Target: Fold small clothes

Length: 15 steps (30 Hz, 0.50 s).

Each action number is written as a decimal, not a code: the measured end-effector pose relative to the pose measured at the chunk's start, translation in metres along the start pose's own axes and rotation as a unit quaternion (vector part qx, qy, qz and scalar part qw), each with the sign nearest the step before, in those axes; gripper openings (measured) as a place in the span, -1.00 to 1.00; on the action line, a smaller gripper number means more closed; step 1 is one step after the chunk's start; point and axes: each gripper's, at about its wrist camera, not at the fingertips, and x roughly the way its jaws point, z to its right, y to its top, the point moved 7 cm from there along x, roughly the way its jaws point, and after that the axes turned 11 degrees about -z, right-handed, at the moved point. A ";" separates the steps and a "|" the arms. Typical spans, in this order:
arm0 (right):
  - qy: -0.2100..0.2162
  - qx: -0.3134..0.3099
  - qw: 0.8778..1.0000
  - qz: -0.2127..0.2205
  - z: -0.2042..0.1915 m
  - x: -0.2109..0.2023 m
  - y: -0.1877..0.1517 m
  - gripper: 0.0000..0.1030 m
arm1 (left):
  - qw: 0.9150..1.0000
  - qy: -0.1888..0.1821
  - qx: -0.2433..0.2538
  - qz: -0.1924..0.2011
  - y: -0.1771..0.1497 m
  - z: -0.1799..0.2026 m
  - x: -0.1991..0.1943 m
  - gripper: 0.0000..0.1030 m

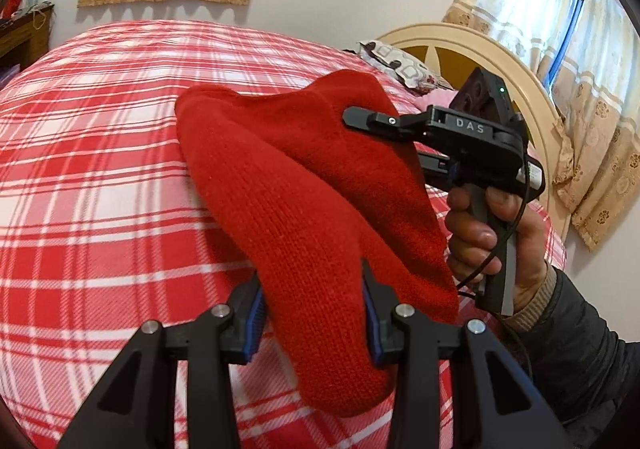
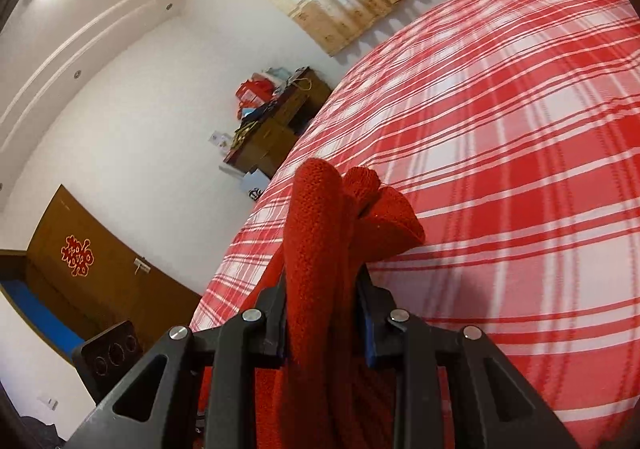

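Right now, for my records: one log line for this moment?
left tongs: gripping red knit | right tongs: gripping it | over plaid bed

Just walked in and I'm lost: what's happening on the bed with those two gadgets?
A person is folding a red knitted garment over a bed with a red and white plaid blanket, using two hand-held grippers. The left gripper is clamped on one part of the knit, and the right gripper pinches a bunched part of it. The garment hangs lifted between them, off the blanket, not yet laid in a fold. The person's right hand grips that tool's handle.
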 end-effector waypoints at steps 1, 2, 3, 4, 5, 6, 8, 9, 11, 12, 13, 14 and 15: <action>0.001 -0.002 1.000 -0.001 -0.004 0.003 0.000 -0.47 | 1.000 0.001 -0.001 0.003 -0.004 -0.003 -0.004 -0.19; 0.003 -0.004 1.000 -0.003 -0.008 0.006 -0.001 -0.47 | 1.000 0.004 -0.002 0.004 -0.006 -0.004 -0.006 -0.19; 0.006 -0.007 1.000 -0.007 -0.012 0.011 -0.002 -0.47 | 1.000 0.006 -0.003 0.006 -0.008 -0.007 -0.008 -0.19; 0.007 -0.008 1.000 -0.009 -0.016 0.015 -0.002 -0.47 | 1.000 0.008 -0.006 0.009 -0.010 -0.009 -0.012 -0.19; 0.010 -0.011 1.000 -0.013 -0.020 0.020 -0.002 -0.47 | 1.000 0.009 -0.007 0.011 -0.011 -0.011 -0.014 -0.19; 0.011 -0.012 1.000 -0.015 -0.022 0.024 -0.003 -0.47 | 1.000 0.011 -0.008 0.013 -0.012 -0.013 -0.017 -0.19; 0.015 -0.013 1.000 -0.021 -0.028 0.033 -0.004 -0.47 | 1.000 0.015 -0.011 0.018 -0.014 -0.017 -0.023 -0.19; 0.017 -0.014 0.999 -0.025 -0.030 0.037 -0.004 -0.47 | 1.000 0.016 -0.012 0.019 -0.016 -0.019 -0.026 -0.19; 0.020 -0.015 0.999 -0.031 -0.037 0.047 -0.006 -0.47 | 0.999 0.022 -0.016 0.022 -0.019 -0.024 -0.031 -0.19; 0.023 -0.016 0.999 -0.035 -0.040 0.054 -0.007 -0.47 | 0.999 0.026 -0.016 0.022 -0.021 -0.027 -0.034 -0.19; 0.024 -0.017 0.999 -0.038 -0.042 0.058 -0.007 -0.47 | 0.999 0.028 -0.015 0.023 -0.021 -0.027 -0.034 -0.19; 0.026 -0.018 0.999 -0.041 -0.044 0.062 -0.008 -0.47 | 0.999 0.032 -0.016 0.024 -0.023 -0.030 -0.037 -0.19; 0.028 -0.018 0.998 -0.044 -0.047 0.066 -0.008 -0.47 | 0.999 0.038 -0.023 0.030 -0.023 -0.033 -0.039 -0.19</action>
